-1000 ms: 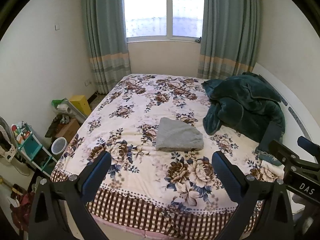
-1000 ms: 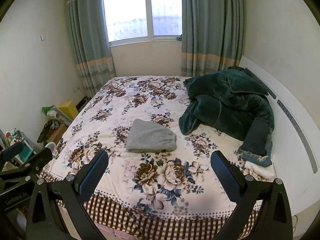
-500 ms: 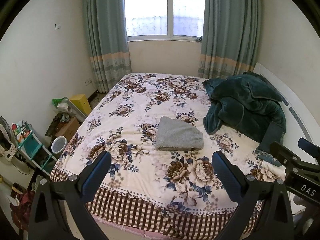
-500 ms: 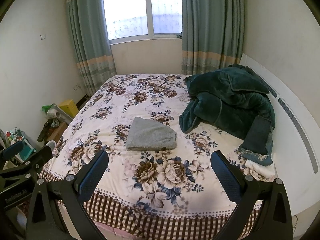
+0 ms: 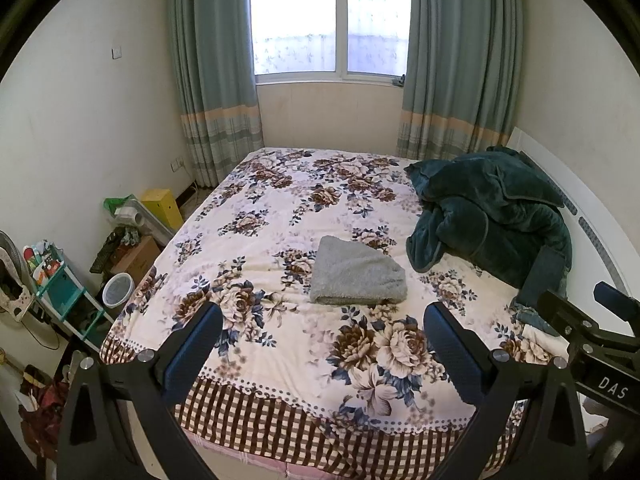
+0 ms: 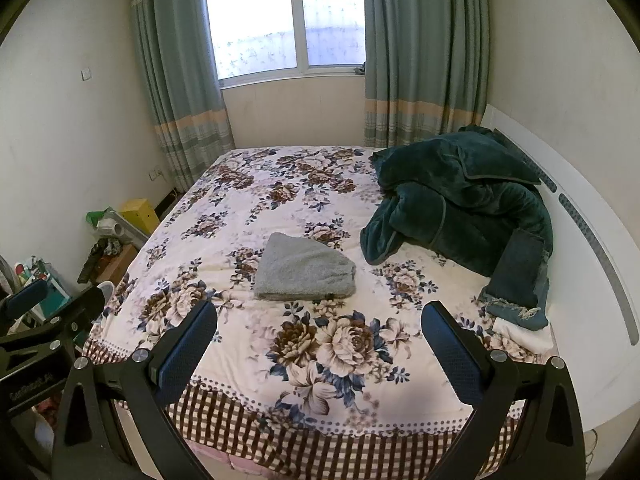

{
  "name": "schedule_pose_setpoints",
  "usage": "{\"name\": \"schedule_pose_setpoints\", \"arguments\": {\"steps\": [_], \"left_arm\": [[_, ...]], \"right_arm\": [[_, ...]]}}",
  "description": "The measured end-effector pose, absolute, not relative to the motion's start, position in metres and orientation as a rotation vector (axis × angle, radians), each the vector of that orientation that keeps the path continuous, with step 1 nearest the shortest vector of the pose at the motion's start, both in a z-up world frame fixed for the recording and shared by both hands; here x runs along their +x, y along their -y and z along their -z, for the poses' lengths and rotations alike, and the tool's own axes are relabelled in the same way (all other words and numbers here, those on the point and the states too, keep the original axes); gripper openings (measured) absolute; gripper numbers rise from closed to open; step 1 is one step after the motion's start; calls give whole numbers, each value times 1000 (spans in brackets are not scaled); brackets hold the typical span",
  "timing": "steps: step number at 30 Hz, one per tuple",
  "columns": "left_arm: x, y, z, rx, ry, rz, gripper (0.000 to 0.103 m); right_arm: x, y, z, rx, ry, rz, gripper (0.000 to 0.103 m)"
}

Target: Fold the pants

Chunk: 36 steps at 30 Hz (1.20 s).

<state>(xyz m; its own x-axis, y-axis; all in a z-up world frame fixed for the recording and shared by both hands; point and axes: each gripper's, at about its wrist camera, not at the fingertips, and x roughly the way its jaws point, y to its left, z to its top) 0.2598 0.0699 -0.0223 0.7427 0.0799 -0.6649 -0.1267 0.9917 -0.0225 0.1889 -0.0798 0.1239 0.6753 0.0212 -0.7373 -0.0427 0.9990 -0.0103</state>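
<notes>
1. A bedroom: a bed (image 5: 280, 216) with a floral coverlet stands under a curtained window (image 5: 328, 20), with clutter on the floor along its left side.
2. The grey pants (image 5: 356, 274) lie near the middle of the bed as a compact folded bundle with tidy edges and no leg trailing out; in the right wrist view they (image 6: 306, 274) read the same.
3. A dark green blanket (image 5: 488, 216) is heaped by the headboard, just beside the pants but apart from them. Jeans (image 6: 518, 280) lie at its near end.
4. The left tool (image 5: 322, 344) and right tool (image 6: 318, 344) hover off the foot of the bed, both spread wide and holding nothing.
5. Judged from this, the folding looks finished; at most a final smoothing remains.
</notes>
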Motion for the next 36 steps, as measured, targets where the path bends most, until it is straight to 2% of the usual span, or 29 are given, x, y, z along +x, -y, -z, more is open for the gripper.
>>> {"name": "schedule_pose_setpoints", "arguments": {"steps": [36], "left_arm": [[263,-58,20,-64,-714,-141,103]], "right_arm": [[186,71,-122,-23,-840,-43,103]]}}
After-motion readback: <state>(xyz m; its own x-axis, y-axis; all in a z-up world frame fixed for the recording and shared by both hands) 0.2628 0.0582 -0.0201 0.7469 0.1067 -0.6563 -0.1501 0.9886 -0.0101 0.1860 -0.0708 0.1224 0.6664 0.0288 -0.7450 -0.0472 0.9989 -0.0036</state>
